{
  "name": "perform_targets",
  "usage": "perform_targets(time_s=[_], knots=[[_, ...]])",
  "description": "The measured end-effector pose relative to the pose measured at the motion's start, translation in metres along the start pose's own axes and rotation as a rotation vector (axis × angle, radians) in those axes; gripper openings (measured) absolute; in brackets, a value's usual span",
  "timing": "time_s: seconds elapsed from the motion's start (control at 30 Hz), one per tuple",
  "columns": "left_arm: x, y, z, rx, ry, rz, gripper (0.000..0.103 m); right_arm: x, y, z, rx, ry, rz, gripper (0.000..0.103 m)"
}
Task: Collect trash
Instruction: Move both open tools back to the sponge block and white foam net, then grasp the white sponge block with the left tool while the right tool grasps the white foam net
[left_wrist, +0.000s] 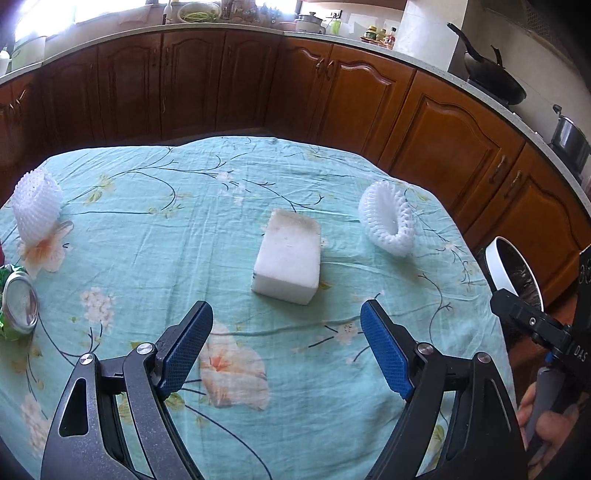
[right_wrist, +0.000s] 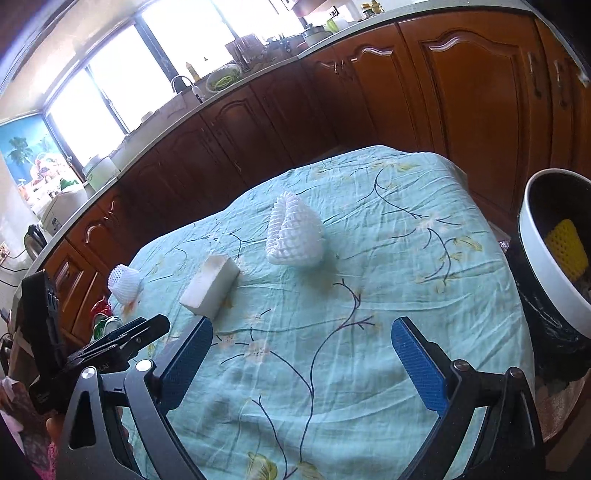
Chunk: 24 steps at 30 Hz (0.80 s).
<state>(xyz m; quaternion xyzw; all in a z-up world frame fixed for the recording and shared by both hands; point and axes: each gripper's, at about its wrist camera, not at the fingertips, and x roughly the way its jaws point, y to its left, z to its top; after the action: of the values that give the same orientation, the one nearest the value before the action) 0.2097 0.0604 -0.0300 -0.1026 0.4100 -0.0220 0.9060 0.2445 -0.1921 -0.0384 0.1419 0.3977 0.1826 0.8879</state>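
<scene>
White foam block lies mid-table on the floral cloth, with one foam fruit net to its right, a second foam net at the far left, and what looks like a crushed can at the left edge. The bin off the table's right side already holds a yellow net; at least four pieces remain. Left gripper and right gripper both hover wide open, empty.
</scene>
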Motion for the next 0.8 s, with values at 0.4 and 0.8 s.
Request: perform_targets(time_s=[0.4,0.8], knots=[[0.034,-0.004,0.026,0.049,0.024,0.022,0.084,0.061,0.008,0.04,-0.042,0.017,0.002,0.088],[0.062,-0.006,0.028,0.084,0.069,0.003,0.048,0.088,0.006,0.043,-0.029,0.036,-0.004,0.015]])
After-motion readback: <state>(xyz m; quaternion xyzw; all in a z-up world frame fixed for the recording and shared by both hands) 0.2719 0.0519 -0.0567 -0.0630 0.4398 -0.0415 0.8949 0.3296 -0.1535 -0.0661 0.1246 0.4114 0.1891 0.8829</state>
